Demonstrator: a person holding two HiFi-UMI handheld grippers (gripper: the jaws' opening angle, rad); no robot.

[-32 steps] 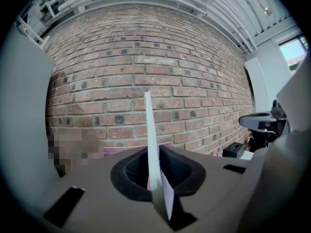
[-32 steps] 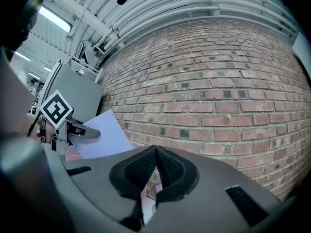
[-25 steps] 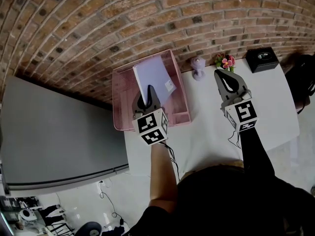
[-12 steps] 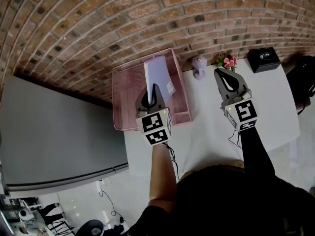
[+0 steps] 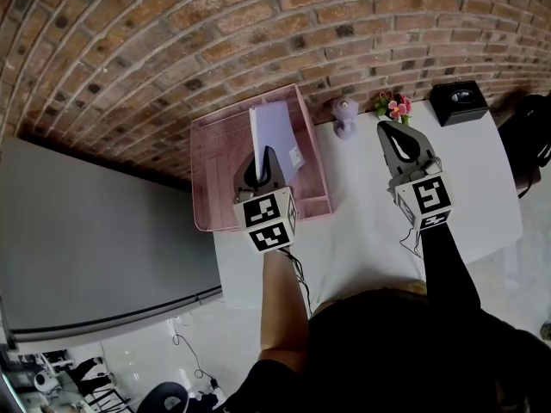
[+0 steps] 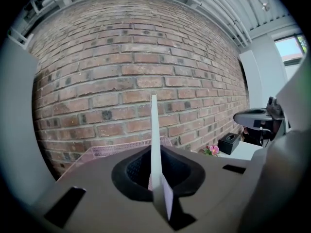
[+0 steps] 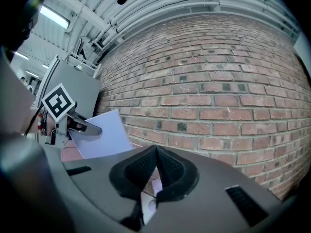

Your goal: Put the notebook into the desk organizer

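Observation:
A thin lavender notebook (image 5: 274, 136) stands on edge above the pink mesh desk organizer (image 5: 214, 162) that sits at the white table's back left against the brick wall. My left gripper (image 5: 265, 158) is shut on the notebook's lower edge. In the left gripper view the notebook (image 6: 154, 130) shows edge-on, rising straight up out of the left gripper (image 6: 154, 154), with the organizer's rim (image 6: 116, 151) behind. My right gripper (image 5: 401, 140) hovers over the table to the right, shut and holding nothing. From the right gripper (image 7: 156, 155) view, the notebook (image 7: 102, 132) appears at the left.
Along the wall stand a small purple figure (image 5: 346, 115), a little pot of pink flowers (image 5: 395, 107) and a black box (image 5: 459, 103). The white table (image 5: 362, 231) ends close in front of me. A grey panel (image 5: 95, 239) lies left of the table.
The left gripper has moved slightly right and turned the notebook from tilted, face showing, to more upright over the organizer. The right gripper has stayed put.

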